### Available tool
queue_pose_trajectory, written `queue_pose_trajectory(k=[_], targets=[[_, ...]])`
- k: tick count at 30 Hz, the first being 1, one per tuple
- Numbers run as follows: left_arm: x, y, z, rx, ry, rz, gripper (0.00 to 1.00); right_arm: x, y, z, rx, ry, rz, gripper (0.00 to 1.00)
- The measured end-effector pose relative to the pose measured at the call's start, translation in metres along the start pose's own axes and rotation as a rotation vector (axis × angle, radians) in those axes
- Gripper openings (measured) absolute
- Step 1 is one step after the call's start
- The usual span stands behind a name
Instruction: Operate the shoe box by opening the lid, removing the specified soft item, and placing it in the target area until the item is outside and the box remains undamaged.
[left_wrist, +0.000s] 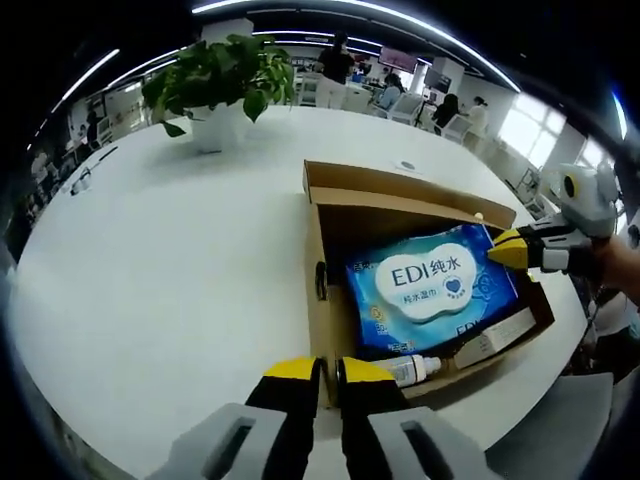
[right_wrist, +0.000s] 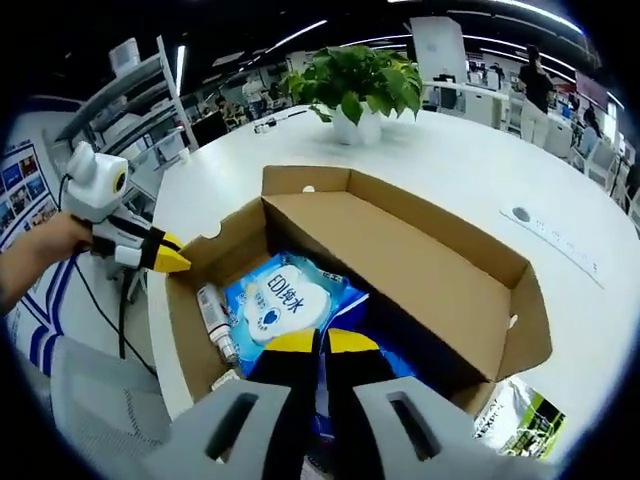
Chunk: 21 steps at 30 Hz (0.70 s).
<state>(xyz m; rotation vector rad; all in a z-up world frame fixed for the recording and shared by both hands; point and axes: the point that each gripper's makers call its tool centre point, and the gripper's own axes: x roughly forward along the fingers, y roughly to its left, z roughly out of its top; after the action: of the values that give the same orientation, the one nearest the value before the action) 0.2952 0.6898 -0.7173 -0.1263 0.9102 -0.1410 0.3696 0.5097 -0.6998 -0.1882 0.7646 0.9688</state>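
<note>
The shoe box (right_wrist: 400, 270) sits on the white tabletop (left_wrist: 170, 260) with its lid already swung back. The blue wet-wipes pack (right_wrist: 285, 300) lies flat inside, directly ahead of the right tool (right_wrist: 320, 342), whose tips are together and empty just above the pack's near end. The left tool (left_wrist: 327, 369), also closed and empty, waits outside the box wall, farther off.

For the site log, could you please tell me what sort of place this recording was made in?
Most likely an open-plan office: a large round white table with a potted plant, people at desks behind it, and storage shelving to one side.
</note>
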Motion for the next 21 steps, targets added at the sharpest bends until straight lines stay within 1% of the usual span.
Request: queue_pose_trajectory(k=[4,8,16,18,21], targets=[[0.000,0.001,0.000,-0.003,0.002,0.001,0.07,-0.010,-0.004,-0.004,-0.006,0.003,-0.014,0.00],[0.001,0.001,0.000,-0.002,0.009,0.002,0.07,-0.018,-0.010,-0.010,0.022,0.009,-0.030,0.00],[0.002,0.002,0.000,0.024,0.035,0.009,0.07,-0.026,-0.015,-0.018,0.040,0.005,-0.045,0.00],[0.001,0.001,0.000,0.034,0.045,0.012,0.07,-0.028,-0.017,-0.019,0.064,0.001,-0.043,0.00],[-0.001,-0.001,0.003,0.073,0.053,0.021,0.08,-0.028,-0.017,-0.023,0.088,0.000,-0.041,0.00]])
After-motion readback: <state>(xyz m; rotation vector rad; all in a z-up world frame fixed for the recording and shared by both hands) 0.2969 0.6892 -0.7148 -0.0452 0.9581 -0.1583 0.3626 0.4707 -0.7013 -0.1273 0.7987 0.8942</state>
